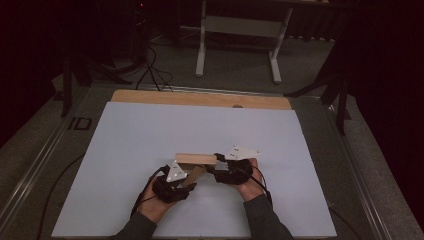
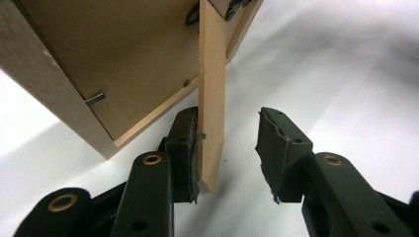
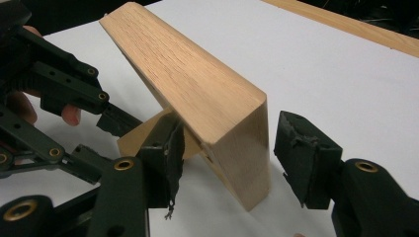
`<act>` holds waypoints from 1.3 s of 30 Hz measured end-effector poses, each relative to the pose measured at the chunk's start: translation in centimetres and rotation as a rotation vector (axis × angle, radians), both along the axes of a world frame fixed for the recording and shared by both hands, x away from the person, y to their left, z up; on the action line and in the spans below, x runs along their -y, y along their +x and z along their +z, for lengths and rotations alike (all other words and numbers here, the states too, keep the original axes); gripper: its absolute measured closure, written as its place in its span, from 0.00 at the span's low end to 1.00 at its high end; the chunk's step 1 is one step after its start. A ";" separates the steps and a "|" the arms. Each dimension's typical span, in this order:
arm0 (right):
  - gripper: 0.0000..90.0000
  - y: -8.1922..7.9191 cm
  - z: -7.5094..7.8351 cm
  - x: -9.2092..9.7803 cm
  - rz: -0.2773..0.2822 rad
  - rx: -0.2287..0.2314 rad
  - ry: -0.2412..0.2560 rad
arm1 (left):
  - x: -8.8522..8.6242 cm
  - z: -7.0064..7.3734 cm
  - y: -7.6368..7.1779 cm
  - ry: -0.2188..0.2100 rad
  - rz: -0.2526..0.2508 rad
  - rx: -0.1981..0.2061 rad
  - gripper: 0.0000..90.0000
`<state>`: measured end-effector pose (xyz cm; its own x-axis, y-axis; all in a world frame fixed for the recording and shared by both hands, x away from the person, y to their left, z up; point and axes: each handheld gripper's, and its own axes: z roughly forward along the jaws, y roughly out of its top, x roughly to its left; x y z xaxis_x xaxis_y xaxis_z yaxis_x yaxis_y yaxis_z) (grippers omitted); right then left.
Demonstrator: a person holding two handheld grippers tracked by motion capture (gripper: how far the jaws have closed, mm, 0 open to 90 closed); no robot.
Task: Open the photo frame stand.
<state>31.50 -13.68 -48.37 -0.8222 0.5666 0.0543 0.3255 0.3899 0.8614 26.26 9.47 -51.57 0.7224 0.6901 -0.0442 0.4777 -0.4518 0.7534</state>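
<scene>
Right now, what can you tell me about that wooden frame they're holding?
The frame looks like pale, grained wood with a thick border and a flat brown back board held by small metal clips. A thin stand strip juts from the back. It sits tilted over the white table. The left gripper straddles the strip, one jaw touching it, the other apart. The right gripper straddles the frame's corner, jaws open.

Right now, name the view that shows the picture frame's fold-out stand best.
The left gripper view: the stand runs up between the open left gripper, its edge plain. The right gripper view shows a bit under the frame; the high view shows it small.
</scene>
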 end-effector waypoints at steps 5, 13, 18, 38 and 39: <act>0.49 -0.2 0.0 -0.1 0.004 0.005 -0.018 | -0.2 0.0 -0.2 -0.003 -0.004 -0.008 0.67; 0.47 -0.6 0.0 0.0 0.025 0.004 -0.050 | -0.3 0.0 -0.4 -0.005 -0.009 -0.015 0.68; 0.47 -0.9 0.0 0.0 0.044 0.005 -0.069 | -0.6 0.2 -0.4 -0.017 -0.008 -0.011 0.68; 0.46 -1.1 -0.1 0.4 0.060 0.006 -0.070 | -1.1 0.8 -0.8 -0.037 0.001 0.017 0.69; 0.46 -1.1 -0.1 0.4 0.061 0.005 -0.069 | -1.2 0.9 -0.9 -0.039 0.003 0.020 0.69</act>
<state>30.43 -14.06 -48.52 -0.8554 0.5177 0.0131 0.2956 0.4672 0.8333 25.38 10.69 -50.70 0.7217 0.6899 -0.0566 0.4631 -0.4205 0.7802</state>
